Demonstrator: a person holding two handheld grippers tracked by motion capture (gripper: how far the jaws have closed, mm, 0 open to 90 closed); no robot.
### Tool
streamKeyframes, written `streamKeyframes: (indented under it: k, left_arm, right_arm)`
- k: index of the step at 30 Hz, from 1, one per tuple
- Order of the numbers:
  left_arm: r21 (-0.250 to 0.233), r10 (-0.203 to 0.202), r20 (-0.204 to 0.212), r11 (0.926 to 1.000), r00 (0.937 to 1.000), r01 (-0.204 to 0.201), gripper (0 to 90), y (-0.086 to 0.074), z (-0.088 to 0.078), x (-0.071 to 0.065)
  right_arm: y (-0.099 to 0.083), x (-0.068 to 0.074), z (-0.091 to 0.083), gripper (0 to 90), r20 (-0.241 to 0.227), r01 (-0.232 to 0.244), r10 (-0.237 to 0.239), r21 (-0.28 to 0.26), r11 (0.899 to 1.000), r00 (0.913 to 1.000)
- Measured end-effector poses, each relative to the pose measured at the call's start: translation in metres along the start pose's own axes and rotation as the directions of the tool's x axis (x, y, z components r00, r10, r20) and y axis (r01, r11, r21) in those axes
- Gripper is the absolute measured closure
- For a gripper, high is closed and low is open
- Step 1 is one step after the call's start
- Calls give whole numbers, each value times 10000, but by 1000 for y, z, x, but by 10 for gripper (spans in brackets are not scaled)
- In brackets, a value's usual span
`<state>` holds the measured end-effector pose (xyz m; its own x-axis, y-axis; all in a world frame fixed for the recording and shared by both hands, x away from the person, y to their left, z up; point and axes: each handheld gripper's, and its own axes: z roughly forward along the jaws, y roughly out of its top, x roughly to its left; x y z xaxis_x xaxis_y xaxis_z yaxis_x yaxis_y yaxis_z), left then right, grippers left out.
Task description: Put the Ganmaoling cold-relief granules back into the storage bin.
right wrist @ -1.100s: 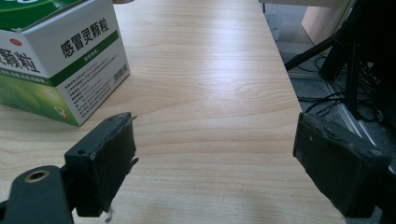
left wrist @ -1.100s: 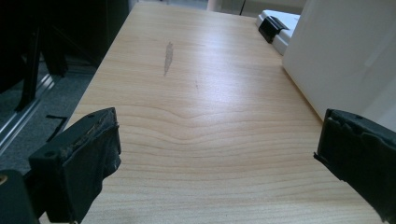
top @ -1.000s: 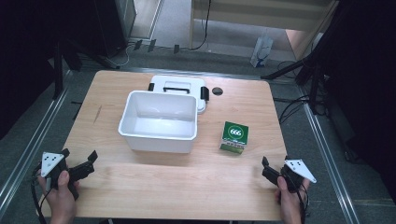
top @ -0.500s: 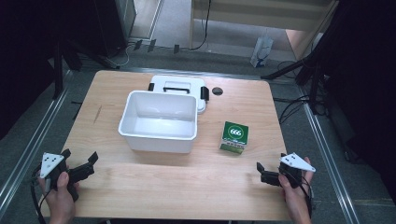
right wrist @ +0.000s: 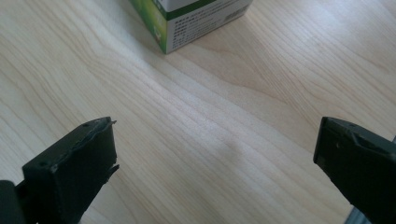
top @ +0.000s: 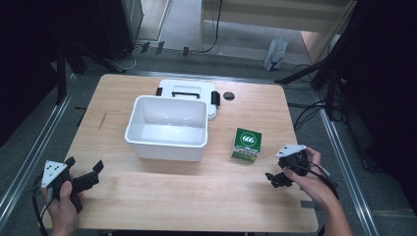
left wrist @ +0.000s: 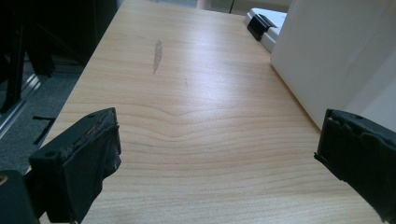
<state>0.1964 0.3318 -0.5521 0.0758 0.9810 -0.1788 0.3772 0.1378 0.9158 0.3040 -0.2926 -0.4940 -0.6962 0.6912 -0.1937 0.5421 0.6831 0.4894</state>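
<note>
A: Right gripper [top: 280, 178]?
B: Jaws spread wide, just opened, nothing between them; lower right of frame.
A: Box [top: 246, 144]?
B: Right of centre, on the table [top: 162, 196], near that gripper.
A: Left gripper [top: 88, 172]?
B: Agape, empty, lower left.

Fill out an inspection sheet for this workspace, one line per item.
Surface: wooden table, a dark streak near its left edge.
Job's things: green carton marked 666 stands upright on the table, apart from the white bin; the bin is open and looks empty.
Clutter: white lid with black latches lies behind the bin; small dark disc near the far edge.
Grippers: right claw open, nothing between its jaws, pointed toward the carton. Left claw open, nothing held, low over the near left corner.
Cables: one trails from the left claw off the near edge; more lie on the floor to the right.
Surroundings: grey floor, metal rails along both sides, dark stands.
</note>
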Motion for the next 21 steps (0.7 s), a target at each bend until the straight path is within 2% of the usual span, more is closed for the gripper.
streamKeyframes:
  k: [3,7,8,11,13,15,17,18,19,20,21]
  left_arm:
    - [9,8,6,10000,10000,-8,0,0,0,0]
    - [22,0,41,10000,10000,0,0,0,1,0]
    - [30,-4,43,10000,10000,4,0,0,1,0]
    - [29,-27,54,10000,10000,27,1,0,1,0]
    - [35,-26,59,10000,10000,26,0,0,1,0]
    - [53,-16,79,10000,10000,15,1,0,1,0]
    - [66,-2,71,10000,10000,1,1,0,1,0]
    - [76,6,77,10000,10000,-6,1,0,1,0]
    - [90,17,91,10000,10000,-18,1,0,1,0]
    - [90,17,91,10000,10000,-18,1,0,1,0]
    - [93,9,100,10000,10000,-10,1,0,1,0]
  right_arm:
    - [15,-2,2,0,-40,892,-892,898,9920,9960]
    - [36,-4,2,0,-304,1544,-1515,1694,9734,9880]
    - [43,-5,3,0,-535,1734,-1661,1923,9659,9847]
    - [57,-8,3,36,-846,2242,-2103,2233,9486,9740]
    - [63,-9,3,57,-804,2442,-2315,2411,9393,9695]
    - [72,-10,4,68,-897,2744,-2598,2632,9249,9615]
    - [82,-10,3,38,-1049,2985,-2798,2940,9080,9543]
    - [82,-10,3,38,-1049,2985,-2798,2940,9080,9543]
    - [92,-10,3,26,-1183,3119,-2891,3068,8992,9500]
    - [92,-10,3,26,-1183,3119,-2891,3068,8992,9500]
    - [98,-9,3,25,-1237,3214,-2973,3088,8952,9467]
